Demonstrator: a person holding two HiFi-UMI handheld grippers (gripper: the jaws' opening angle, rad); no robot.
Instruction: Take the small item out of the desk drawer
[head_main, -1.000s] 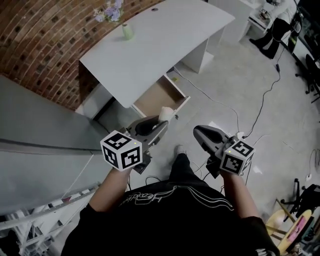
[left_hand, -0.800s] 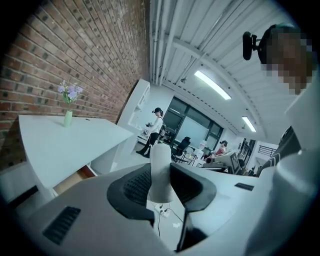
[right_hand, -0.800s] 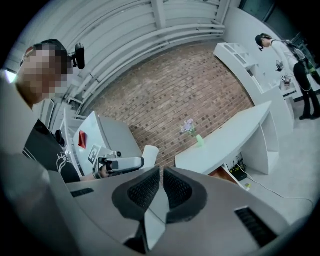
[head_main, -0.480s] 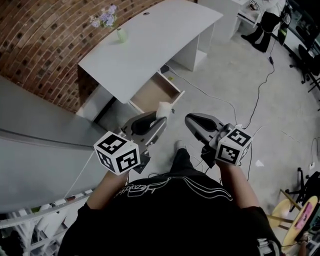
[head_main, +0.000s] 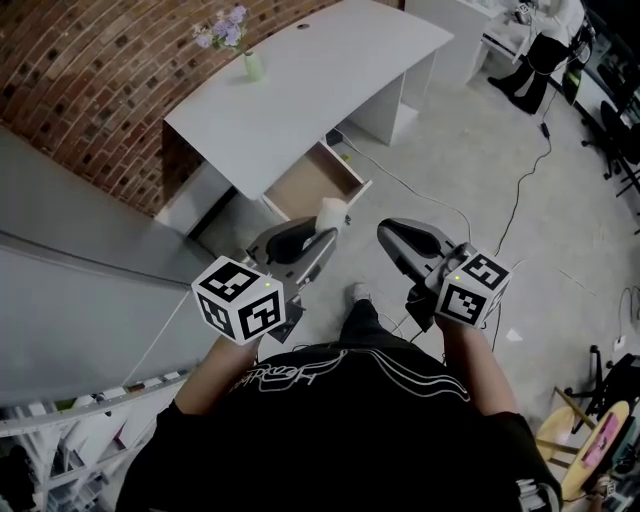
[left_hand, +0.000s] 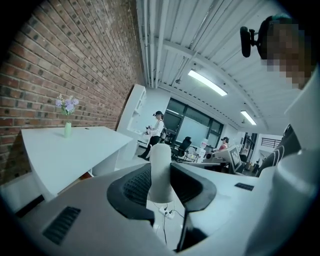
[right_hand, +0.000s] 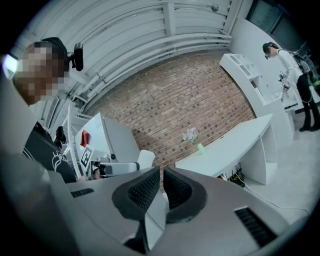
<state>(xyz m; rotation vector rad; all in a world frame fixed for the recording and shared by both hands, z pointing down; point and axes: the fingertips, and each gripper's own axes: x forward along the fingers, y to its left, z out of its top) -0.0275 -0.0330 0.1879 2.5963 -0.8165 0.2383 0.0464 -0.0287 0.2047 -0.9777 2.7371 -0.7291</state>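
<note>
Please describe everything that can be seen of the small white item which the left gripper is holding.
The white cylinder is small, plain and matte; its material cannot be told, nor whether it is hollow. It stands upright between the jaws of the left gripper, whose dark ribbed pads press on its two sides, and its rounded top rises above them. In the head view it is out of the open desk drawer, held up in front of the person. Nothing else touches it.

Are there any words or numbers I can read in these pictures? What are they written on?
No text can be read.
Black shirt: white curly writing, too blurred to read.
Marker cubes: black-and-white squares, no letters.
White cylinder: no print shows.
</note>
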